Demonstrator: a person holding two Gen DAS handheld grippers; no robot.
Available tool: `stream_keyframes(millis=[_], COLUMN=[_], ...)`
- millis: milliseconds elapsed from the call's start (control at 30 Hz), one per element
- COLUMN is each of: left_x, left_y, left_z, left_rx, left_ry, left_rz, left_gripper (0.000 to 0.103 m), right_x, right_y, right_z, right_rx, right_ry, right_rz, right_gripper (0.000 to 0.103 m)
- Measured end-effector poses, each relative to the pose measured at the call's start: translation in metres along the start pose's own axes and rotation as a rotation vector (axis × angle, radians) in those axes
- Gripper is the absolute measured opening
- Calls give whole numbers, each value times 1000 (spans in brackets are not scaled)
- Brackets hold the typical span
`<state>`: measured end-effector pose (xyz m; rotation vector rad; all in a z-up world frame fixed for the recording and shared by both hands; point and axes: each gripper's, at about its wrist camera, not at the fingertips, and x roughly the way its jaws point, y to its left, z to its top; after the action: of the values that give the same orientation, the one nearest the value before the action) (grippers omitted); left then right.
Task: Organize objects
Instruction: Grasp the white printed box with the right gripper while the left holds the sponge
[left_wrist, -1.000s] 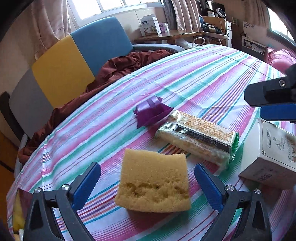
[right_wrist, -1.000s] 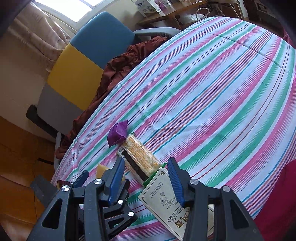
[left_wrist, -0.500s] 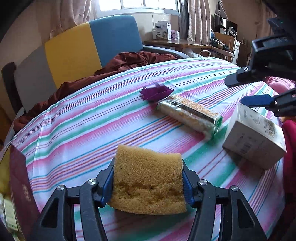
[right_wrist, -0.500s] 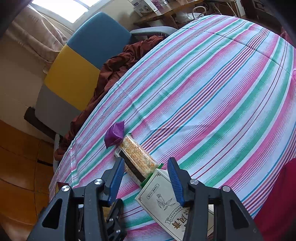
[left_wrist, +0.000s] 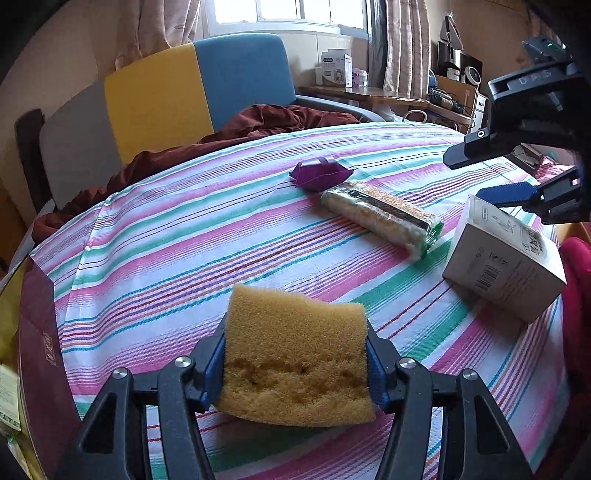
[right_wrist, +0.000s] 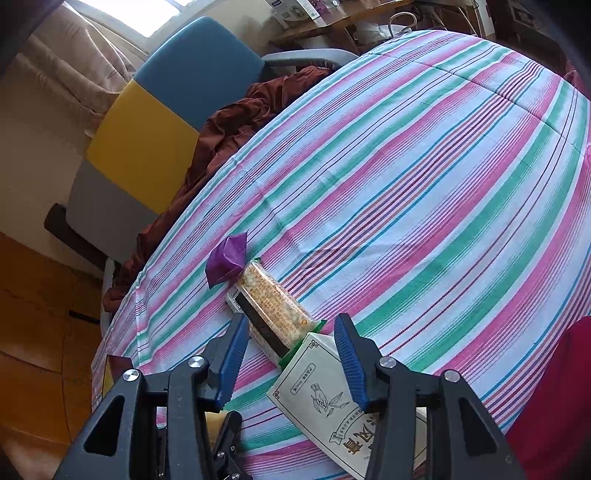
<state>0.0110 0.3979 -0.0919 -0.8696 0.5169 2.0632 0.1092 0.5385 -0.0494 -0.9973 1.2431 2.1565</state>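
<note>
The counter (left_wrist: 207, 236) is covered by a striped cloth in pink, green and white, which fills most of both views. Behind it, in the upper left of each frame, a chair (left_wrist: 192, 92) with grey, yellow and blue panels is seen, with a dark red fabric (left_wrist: 266, 118) draped over its seat and touching the counter's far edge.

In the right of the left wrist view a white box (left_wrist: 498, 262) is seen lying tilted on the cloth; in the right wrist view it sits at the lower centre, under the right gripper (right_wrist: 291, 363). That gripper is held above the box with its blue pads spread wide and nothing between them.

A yellow sponge (left_wrist: 295, 354) is shown at the lower centre of the left wrist view, clamped at both sides by the left gripper (left_wrist: 295, 365), whose pads are pressed into its edges; whether the sponge is clear of the cloth cannot be told.

A long snack packet (left_wrist: 380, 218) with a green end is seen right of centre, its green end just beside the box. At its far end a small purple folded paper piece (left_wrist: 319, 173) is placed, touching or nearly touching the packet.
</note>
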Motion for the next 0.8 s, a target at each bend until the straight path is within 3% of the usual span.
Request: stream_keyframes(millis=[333,467,567,667,800], left_x=[1,1,2,2,1], left_y=[2,5,6,6,7], left_z=[0,-1,-1,-1,-1], left_rx=[-6,-19,-29,-32,-36], left_ry=[-3,-1,-1,-2,-2], left_rz=[-5,-21,-33,-37,-43], left_gripper=[63,63,64,64,64], right_x=[6,15,9,2,10], right_y=[3,4,13,26,38], right_z=[-4,-3,3,8,-6], right_rx=[-23,-32,-105,-220,-363], right_ry=[29,107,175,233,364], right_rz=[-26,-62,-85,-140,-255], right_gripper=[49,49,52,67,69])
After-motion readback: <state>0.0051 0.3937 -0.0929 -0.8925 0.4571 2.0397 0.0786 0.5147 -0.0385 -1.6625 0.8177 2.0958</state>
